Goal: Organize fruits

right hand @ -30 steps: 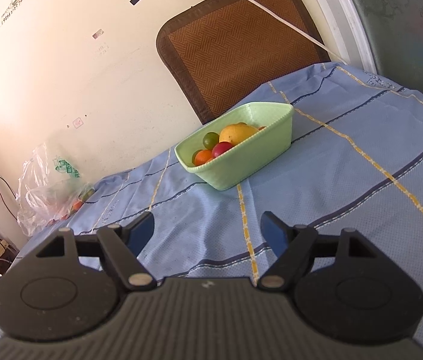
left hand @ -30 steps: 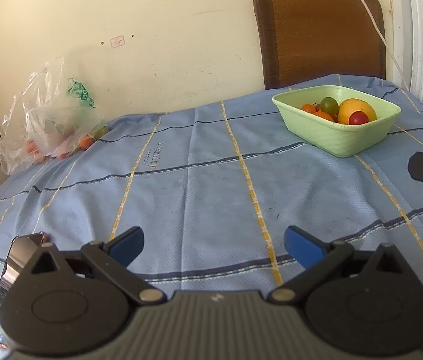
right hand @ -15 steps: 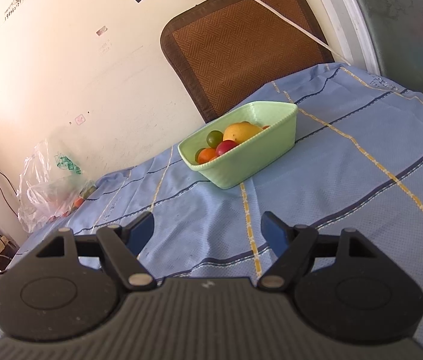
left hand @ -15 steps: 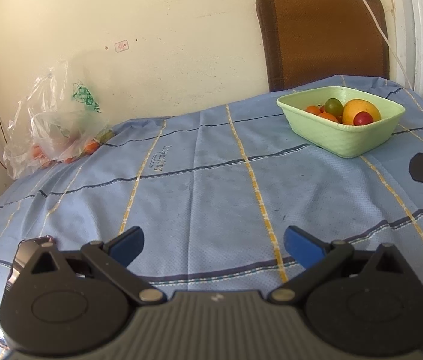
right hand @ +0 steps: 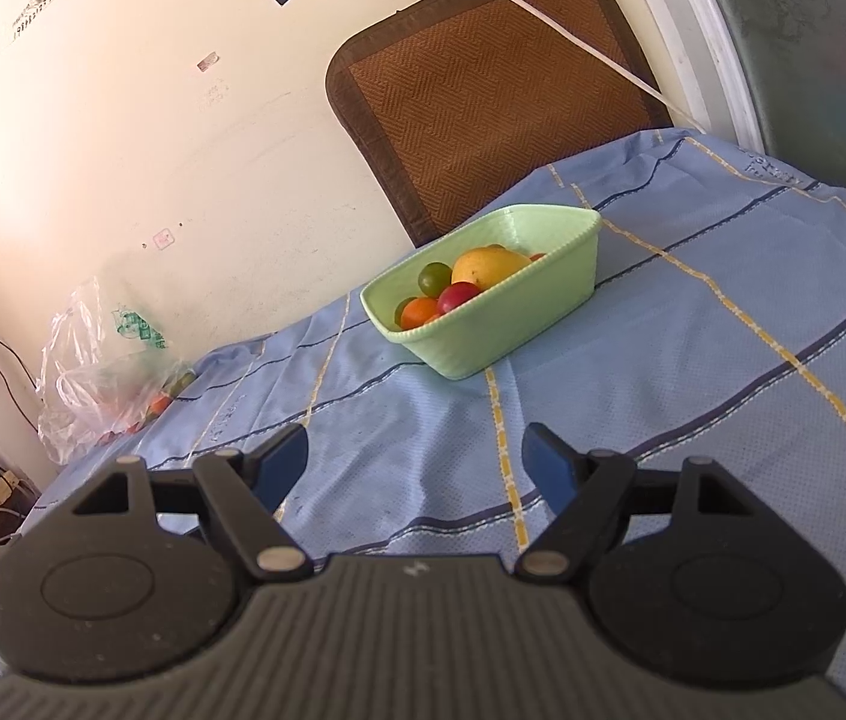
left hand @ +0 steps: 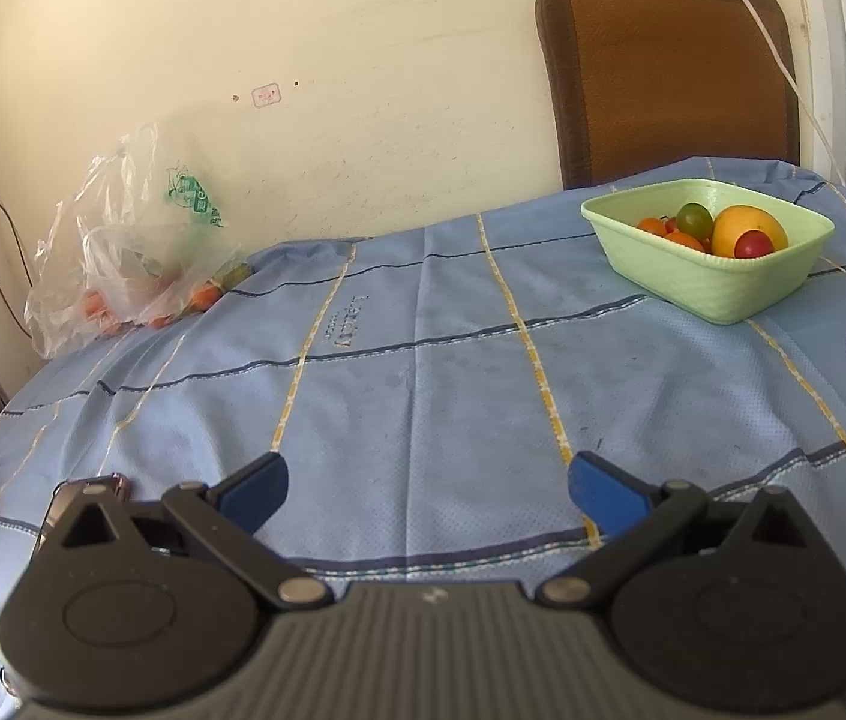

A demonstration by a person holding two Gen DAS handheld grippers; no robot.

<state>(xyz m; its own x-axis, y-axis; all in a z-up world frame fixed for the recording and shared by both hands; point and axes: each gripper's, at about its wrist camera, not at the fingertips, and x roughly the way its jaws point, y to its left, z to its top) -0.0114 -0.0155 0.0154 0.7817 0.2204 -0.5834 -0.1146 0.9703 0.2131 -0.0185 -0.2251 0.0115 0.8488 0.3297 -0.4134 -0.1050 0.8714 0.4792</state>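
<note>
Blue checked tablecloth (left hand: 423, 372), green basket (right hand: 501, 330) of fruit, plastic bag (left hand: 129, 252) — left gripper (left hand: 428, 489) and right gripper (right hand: 415, 461) both spread wide, empty.

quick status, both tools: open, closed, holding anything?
Left tool: open, empty, above the blue tablecloth.
Right tool: open, empty, pointing toward the green fruit basket.

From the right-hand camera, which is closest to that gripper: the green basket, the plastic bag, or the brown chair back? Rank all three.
Measured from the right gripper:
1. Green basket, straight ahead on the cloth.
2. Plastic bag, far left by the wall.
3. Brown chair back, behind the basket.
</note>
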